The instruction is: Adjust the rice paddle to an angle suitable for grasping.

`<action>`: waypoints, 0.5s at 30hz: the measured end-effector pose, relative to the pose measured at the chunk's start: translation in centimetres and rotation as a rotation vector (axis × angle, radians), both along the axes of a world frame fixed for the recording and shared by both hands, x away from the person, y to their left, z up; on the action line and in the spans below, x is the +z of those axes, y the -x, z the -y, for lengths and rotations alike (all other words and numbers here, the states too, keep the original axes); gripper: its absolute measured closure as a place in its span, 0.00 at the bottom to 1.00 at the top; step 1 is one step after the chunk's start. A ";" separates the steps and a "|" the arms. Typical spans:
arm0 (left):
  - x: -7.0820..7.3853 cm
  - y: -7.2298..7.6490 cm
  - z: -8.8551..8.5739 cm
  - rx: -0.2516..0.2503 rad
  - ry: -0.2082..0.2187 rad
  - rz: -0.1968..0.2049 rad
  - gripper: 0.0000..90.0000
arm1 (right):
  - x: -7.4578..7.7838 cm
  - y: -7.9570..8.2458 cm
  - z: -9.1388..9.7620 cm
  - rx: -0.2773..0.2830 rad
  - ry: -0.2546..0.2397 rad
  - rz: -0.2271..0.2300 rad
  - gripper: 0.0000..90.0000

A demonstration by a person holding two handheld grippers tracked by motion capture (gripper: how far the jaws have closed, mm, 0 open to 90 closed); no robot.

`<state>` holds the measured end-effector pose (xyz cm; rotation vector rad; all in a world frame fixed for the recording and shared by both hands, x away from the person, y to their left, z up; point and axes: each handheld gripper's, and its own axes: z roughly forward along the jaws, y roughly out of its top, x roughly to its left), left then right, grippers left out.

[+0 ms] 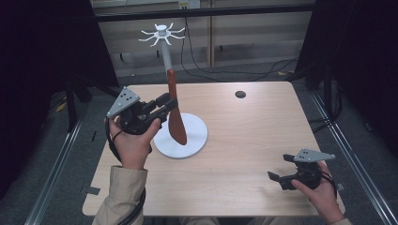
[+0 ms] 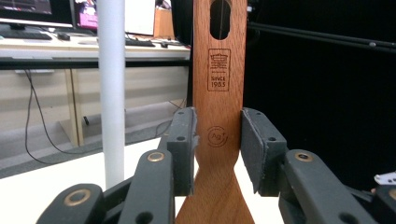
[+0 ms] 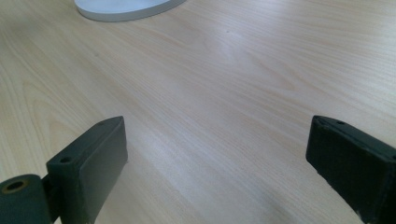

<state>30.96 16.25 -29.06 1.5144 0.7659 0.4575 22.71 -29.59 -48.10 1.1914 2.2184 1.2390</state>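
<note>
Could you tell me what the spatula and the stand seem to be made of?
Spatula: wood, smooth reddish-brown finish; grain and a burnt-in stamp show on the handle. Stand: uniformly matte white, probably painted metal or plastic; the look leaves it open.

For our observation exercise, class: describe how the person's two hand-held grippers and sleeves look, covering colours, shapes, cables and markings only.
The left gripper and the right gripper are black, each topped by a grey three-cornered plate with small dark holes. Their jaws are blocky dark-grey pads on linked bars with brass-coloured pivot pins. A black cable trails from the left gripper. The left arm wears a beige sleeve.
</note>
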 end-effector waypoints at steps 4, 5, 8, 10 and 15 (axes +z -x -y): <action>0.4 0.1 -0.1 0.019 0.002 0.033 0.74 | 0.0 0.0 0.0 -0.004 -0.003 -0.001 0.06; 0.5 0.1 -0.1 0.022 0.010 0.039 0.74 | 0.0 0.0 0.0 -0.001 0.000 0.000 0.06; 0.9 0.0 -0.2 0.034 0.030 0.050 0.74 | -0.1 0.0 0.0 0.004 0.003 0.002 0.06; 1.3 -0.1 -0.4 0.052 0.045 0.062 0.74 | 0.0 0.0 -0.1 0.004 0.001 0.004 0.06; 1.9 -0.3 -0.8 0.087 0.065 0.084 0.74 | 0.0 0.0 0.0 -0.004 -0.004 0.003 0.06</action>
